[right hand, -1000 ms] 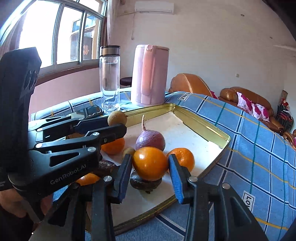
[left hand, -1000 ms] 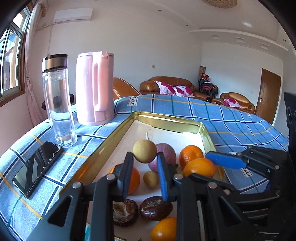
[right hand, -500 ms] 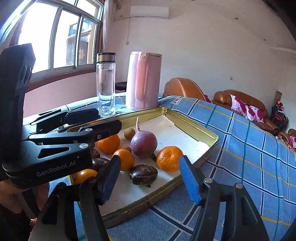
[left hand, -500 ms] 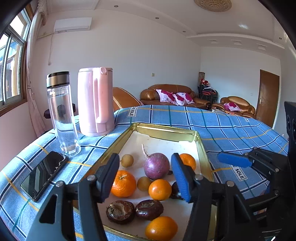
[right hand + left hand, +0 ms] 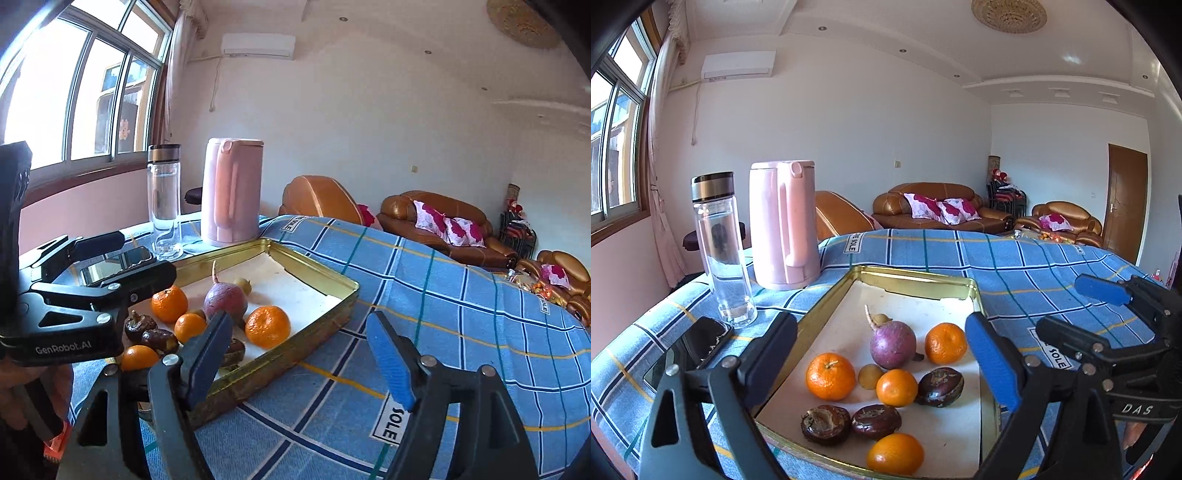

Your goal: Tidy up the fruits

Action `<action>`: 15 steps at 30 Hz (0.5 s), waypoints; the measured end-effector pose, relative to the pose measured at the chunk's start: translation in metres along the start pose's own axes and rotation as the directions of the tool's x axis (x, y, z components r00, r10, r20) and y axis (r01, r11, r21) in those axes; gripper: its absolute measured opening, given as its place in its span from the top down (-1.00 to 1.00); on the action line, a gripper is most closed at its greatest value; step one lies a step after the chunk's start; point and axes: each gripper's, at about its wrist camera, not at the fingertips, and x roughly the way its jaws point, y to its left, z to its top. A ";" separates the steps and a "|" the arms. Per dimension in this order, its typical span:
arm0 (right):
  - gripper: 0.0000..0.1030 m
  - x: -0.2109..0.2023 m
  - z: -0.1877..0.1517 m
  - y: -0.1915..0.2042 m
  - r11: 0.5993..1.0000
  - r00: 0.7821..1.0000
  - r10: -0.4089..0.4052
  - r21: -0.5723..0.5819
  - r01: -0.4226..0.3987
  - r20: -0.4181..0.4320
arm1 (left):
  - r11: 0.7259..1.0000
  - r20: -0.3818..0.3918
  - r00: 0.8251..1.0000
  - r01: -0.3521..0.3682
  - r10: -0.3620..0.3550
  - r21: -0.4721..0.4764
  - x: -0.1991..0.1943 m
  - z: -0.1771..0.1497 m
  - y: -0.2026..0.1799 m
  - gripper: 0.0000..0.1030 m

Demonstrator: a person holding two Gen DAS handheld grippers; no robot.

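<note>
We're holding both grippers over the near edge of the gold tray (image 5: pixel 916 282) on the blue checked tabletop (image 5: pixel 1015 266). The left gripper (image 5: pixel 882 354) has its fingers spreading wide, nothing between them; the right gripper (image 5: pixel 299 354) is opening too, empty. In the tray lie oranges (image 5: pixel 830 376), a purple root (image 5: pixel 892 344), dark brown fruits (image 5: pixel 876 421) and small tan ones (image 5: pixel 870 376), all loose on the white floor

Living room, daylit.
White walls; window (image 5: pixel 92 96) on the left; brown leather sofa (image 5: pixel 938 206); wooden door (image 5: pixel 1126 199); air conditioner (image 5: pixel 738 66).
</note>
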 end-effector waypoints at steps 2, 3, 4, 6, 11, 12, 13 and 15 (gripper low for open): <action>-0.55 -0.007 0.001 -0.004 1.000 1.000 -0.011 0.013 0.011 0.016 | 1.000 0.006 1.000 0.000 0.000 0.006 -0.003 0.001 -0.002 -0.89; -0.55 -0.010 0.001 -0.006 1.000 1.000 -0.020 0.017 0.020 0.022 | 1.000 0.011 1.000 -0.002 0.002 0.008 -0.004 0.002 -0.004 -0.91; -0.55 -0.014 0.000 -0.008 0.999 0.999 -0.028 0.019 0.028 0.028 | 1.000 0.015 1.000 -0.002 0.002 0.009 -0.006 0.002 -0.004 -0.95; -0.57 -0.020 0.000 -0.010 0.999 0.999 -0.040 0.021 0.039 0.037 | 1.000 0.021 1.000 0.003 -0.003 0.011 -0.008 0.004 -0.006 -0.96; -0.59 -0.032 -0.002 -0.013 0.998 0.997 -0.060 0.025 0.059 0.052 | 1.000 0.033 0.999 0.006 -0.007 0.027 -0.015 0.006 -0.014 -0.98; -0.59 -0.034 -0.002 -0.013 0.998 0.996 -0.064 0.026 0.063 0.056 | 1.000 0.036 0.999 0.005 -0.006 0.031 -0.016 0.006 -0.015 -0.99; -0.59 -0.036 -0.003 -0.014 0.997 0.996 -0.069 0.027 0.068 0.060 | 0.999 0.038 0.999 0.006 -0.007 0.034 -0.017 0.007 -0.017 -0.99; -0.60 -0.040 -0.002 -0.014 0.997 0.995 -0.079 0.027 0.077 0.067 | 0.999 0.041 0.999 0.008 -0.010 0.040 -0.018 0.007 -0.019 -0.99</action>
